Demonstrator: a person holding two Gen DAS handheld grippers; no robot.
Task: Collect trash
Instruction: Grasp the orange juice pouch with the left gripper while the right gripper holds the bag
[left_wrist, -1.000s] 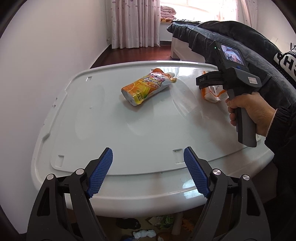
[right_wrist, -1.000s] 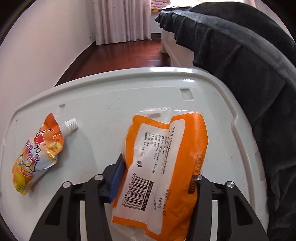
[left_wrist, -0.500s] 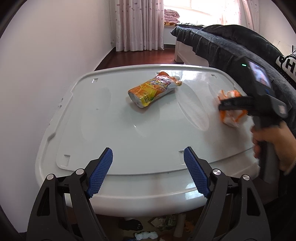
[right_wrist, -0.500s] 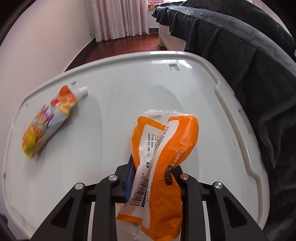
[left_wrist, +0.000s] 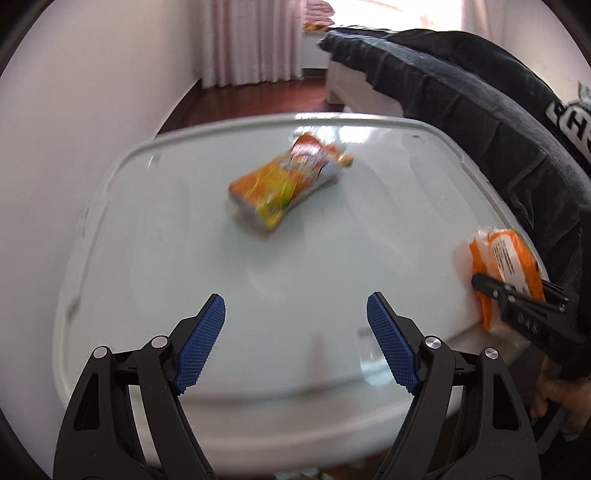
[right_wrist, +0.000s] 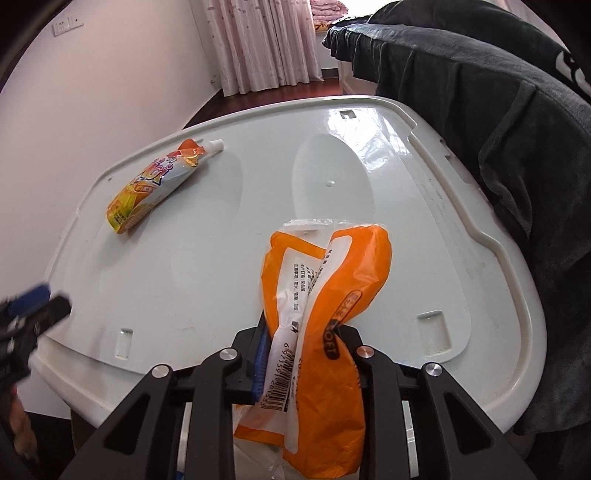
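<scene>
My right gripper (right_wrist: 303, 354) is shut on an orange and white plastic wrapper (right_wrist: 325, 280) and holds it above the near right part of the white table (right_wrist: 229, 243). The wrapper (left_wrist: 506, 258) and right gripper (left_wrist: 491, 286) show at the right edge of the left wrist view. An orange and yellow spouted drink pouch (left_wrist: 288, 181) lies on the far middle of the table (left_wrist: 166, 240), also in the right wrist view (right_wrist: 155, 184). My left gripper (left_wrist: 295, 343) is open and empty over the table's near edge, with its tip (right_wrist: 33, 299) at the left of the right wrist view.
A dark blanket (left_wrist: 480, 118) covers a bed along the table's right side, close to the right gripper. A white wall (left_wrist: 74, 110) borders the left. Pink curtains (right_wrist: 266, 44) and wood floor lie beyond the table.
My right gripper pulled back toward the near right edge of the table with the wrapper in it. My left gripper moved forward over the table, closer to the pouch.
</scene>
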